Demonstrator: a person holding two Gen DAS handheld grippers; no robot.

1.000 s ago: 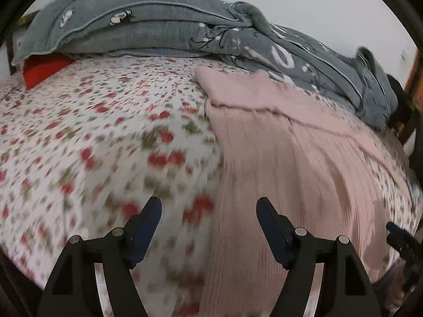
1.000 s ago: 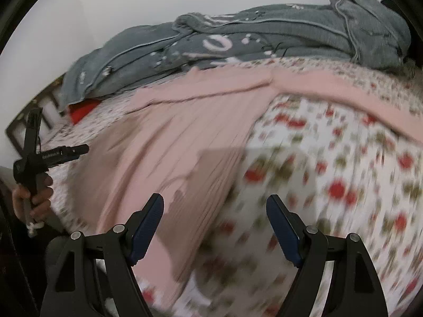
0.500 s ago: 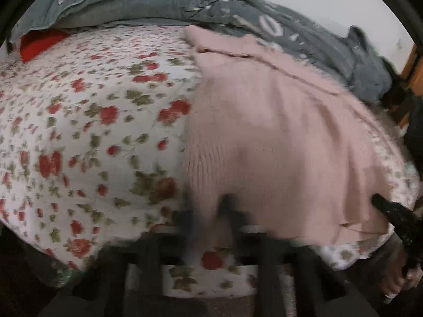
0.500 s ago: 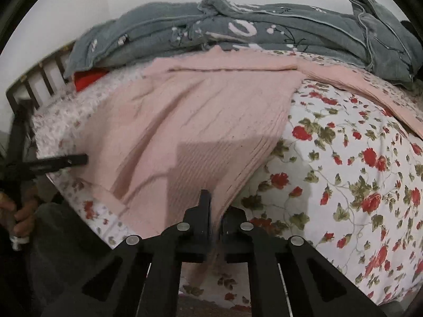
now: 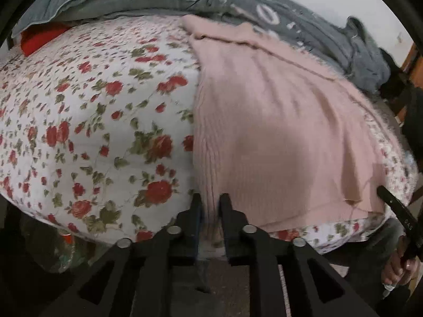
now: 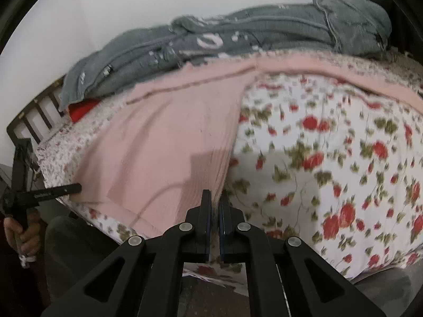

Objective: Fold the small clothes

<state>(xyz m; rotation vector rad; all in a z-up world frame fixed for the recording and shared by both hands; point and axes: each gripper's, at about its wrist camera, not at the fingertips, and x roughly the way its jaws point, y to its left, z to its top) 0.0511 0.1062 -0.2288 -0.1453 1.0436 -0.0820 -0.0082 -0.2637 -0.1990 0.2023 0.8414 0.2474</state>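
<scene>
Folding has barely begun: pink knit sweater (image 5: 277,132) lies spread flat on the floral bedsheet (image 5: 92,132), its near hem corners pinched by the left gripper (image 5: 210,206), jaws easing apart, and the tightly clamped right gripper (image 6: 215,200), every fold remaining.

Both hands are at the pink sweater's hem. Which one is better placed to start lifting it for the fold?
Right, probably. The right gripper is shut tight on the hem corner of the pink knitted sweater. The left gripper has hem between its fingers, but its jaws are opening.
</scene>
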